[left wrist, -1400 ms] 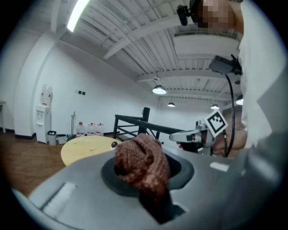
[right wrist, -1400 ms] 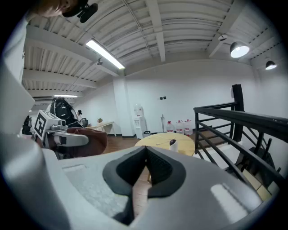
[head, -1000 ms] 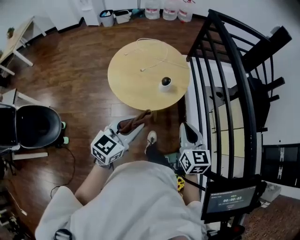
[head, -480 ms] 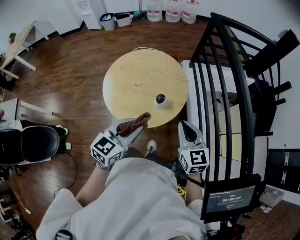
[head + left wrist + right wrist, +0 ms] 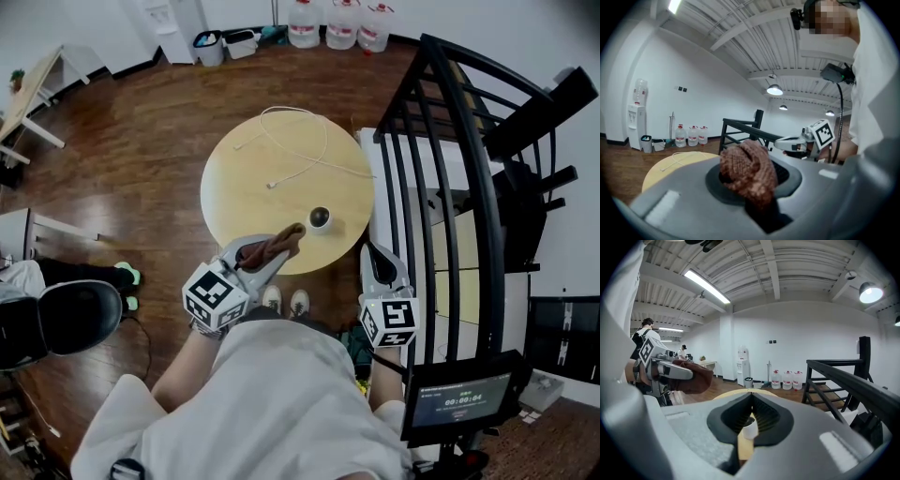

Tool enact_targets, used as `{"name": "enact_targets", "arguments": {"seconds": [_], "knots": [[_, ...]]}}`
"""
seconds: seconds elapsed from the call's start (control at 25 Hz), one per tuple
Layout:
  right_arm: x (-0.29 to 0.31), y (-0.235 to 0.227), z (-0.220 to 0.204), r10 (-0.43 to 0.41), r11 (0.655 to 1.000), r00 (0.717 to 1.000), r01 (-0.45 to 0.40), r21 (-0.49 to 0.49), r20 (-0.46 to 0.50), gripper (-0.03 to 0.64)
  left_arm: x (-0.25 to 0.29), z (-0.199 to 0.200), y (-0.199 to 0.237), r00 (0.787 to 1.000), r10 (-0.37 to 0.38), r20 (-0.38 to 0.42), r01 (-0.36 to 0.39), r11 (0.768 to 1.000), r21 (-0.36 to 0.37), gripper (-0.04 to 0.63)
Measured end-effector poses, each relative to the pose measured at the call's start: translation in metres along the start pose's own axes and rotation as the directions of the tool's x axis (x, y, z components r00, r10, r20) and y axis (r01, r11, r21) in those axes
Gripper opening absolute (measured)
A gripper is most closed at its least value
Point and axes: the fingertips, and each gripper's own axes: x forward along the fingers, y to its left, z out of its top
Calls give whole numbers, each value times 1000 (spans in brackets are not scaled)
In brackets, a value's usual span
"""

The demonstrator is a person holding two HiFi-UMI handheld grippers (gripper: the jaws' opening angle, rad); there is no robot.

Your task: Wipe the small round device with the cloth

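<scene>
Left gripper [image 5: 277, 251] pinches the brown cloth [image 5: 749, 168], which is bunched up between its jaws, tips over the near rim of the round wooden table [image 5: 234, 183]. Right gripper [image 5: 374, 255] hangs alongside with jaws pressed together and empty, just off the table's near right edge. Just beyond the cloth's tip sits the small round device [image 5: 320, 218], between the two grippers and closer to the left one, touched by neither. Farther back, a white cable [image 5: 314, 150] loops across the tabletop.
</scene>
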Motion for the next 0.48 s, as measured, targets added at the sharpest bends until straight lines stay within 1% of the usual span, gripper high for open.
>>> {"name": "enact_targets", "arguments": {"seconds": [0.12, 0.2, 0.28, 0.36, 0.4, 0.44, 0.48], "knots": [[8, 7, 11, 25, 1000, 1000, -25, -10, 18, 3, 3, 0, 12, 999, -34, -16, 33, 998, -46, 95], [13, 11, 14, 41, 999, 999, -40, -22, 25, 3, 8, -7, 17, 995, -82, -55, 76, 992, -102, 91], [16, 16, 16, 61, 998, 998, -61, -10, 30, 3, 10, -14, 23, 989, -125, -85, 108, 978, -176, 89], [24, 22, 15, 95, 995, 995, -95, -18, 9, 90, 11, -15, 33, 982, -173, -74, 146, 950, -277, 92], [28, 25, 13, 107, 994, 994, -107, -34, -10, 114, 12, -13, 39, 978, -199, -57, 170, 930, -325, 92], [32, 28, 9, 116, 992, 993, -117, -49, -30, 123, 14, -12, 46, 974, -224, -42, 194, 910, -366, 92], [37, 31, 4, 126, 990, 991, -128, -57, -52, 138, 16, -12, 52, 968, -247, -33, 215, 893, -396, 92]]}}
